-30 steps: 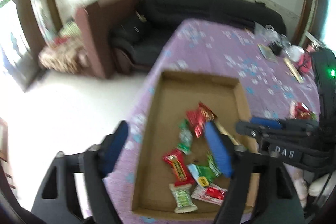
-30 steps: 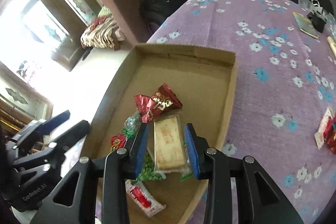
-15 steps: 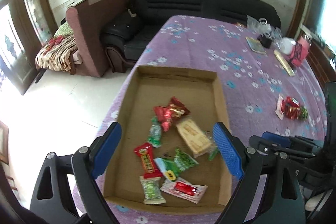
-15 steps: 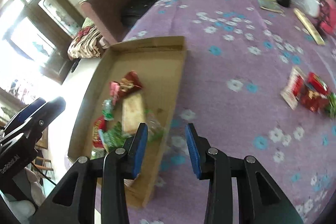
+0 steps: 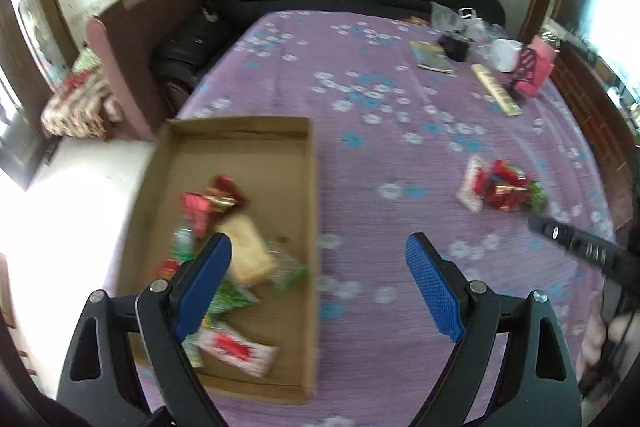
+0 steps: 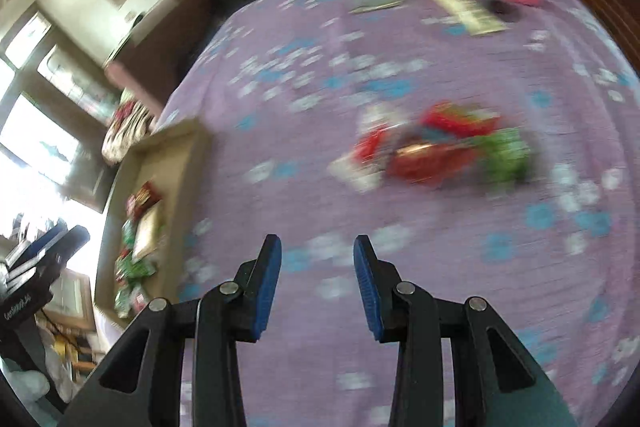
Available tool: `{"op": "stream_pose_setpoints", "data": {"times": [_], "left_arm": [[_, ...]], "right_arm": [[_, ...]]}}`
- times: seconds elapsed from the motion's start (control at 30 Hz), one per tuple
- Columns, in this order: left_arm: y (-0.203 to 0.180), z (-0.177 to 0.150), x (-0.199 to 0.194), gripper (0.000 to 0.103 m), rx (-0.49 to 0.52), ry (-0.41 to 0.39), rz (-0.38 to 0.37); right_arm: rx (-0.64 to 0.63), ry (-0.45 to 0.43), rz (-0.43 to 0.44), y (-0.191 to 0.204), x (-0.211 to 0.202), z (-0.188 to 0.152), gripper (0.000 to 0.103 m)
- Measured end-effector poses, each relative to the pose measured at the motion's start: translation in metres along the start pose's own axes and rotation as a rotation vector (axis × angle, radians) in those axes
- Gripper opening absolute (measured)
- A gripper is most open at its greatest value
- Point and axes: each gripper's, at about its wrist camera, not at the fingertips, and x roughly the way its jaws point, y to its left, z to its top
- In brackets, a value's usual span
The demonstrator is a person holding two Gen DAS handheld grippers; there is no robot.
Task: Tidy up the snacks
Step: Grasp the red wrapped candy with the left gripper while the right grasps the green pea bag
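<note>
Right gripper, fingers slightly apart and empty, is aiming at the snack pile at frame centre. Left gripper is hanging wide apart, empty, beside the cardboard tray. Next, probably: descend and clamp one packet.

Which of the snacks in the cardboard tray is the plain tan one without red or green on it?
The flat tan pack near the middle of the cardboard tray. The other snacks around it are red, green or white with red.

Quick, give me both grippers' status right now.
Left gripper: open wide, holding nothing.
Right gripper: open with a narrower gap, nothing between its pads, above the purple tablecloth.
</note>
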Motion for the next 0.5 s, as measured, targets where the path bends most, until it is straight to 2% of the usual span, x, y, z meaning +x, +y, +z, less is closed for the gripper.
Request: {"op": "stream_pose_setpoints", "data": {"times": [0.1,0.27,0.33,0.43,0.5], "left_arm": [[-0.022,-0.004,0.012,0.089,0.005,0.031,-0.061],[-0.054,-0.006,0.031,0.089,0.005,0.090,-0.141],[-0.067,-0.007,0.036,0.089,0.016,0.104,-0.163],[-0.086,-0.007,0.040,0.089,0.051,0.107,-0.192],[-0.098,-0.006,0.044,0.089,0.079,0.109,-0.220]], "right_arm": [[0.030,-0.031,-0.053,-0.045,-0.014,0.016,0.037],[0.069,-0.027,-0.037,-0.087,-0.015,0.035,0.037],[0.061,-0.020,-0.026,-0.095,-0.009,0.040,0.042],[0.028,0.002,-0.017,-0.097,0.006,0.047,0.043],[0.005,0.024,-0.036,-0.096,0.021,0.052,0.045]]}}
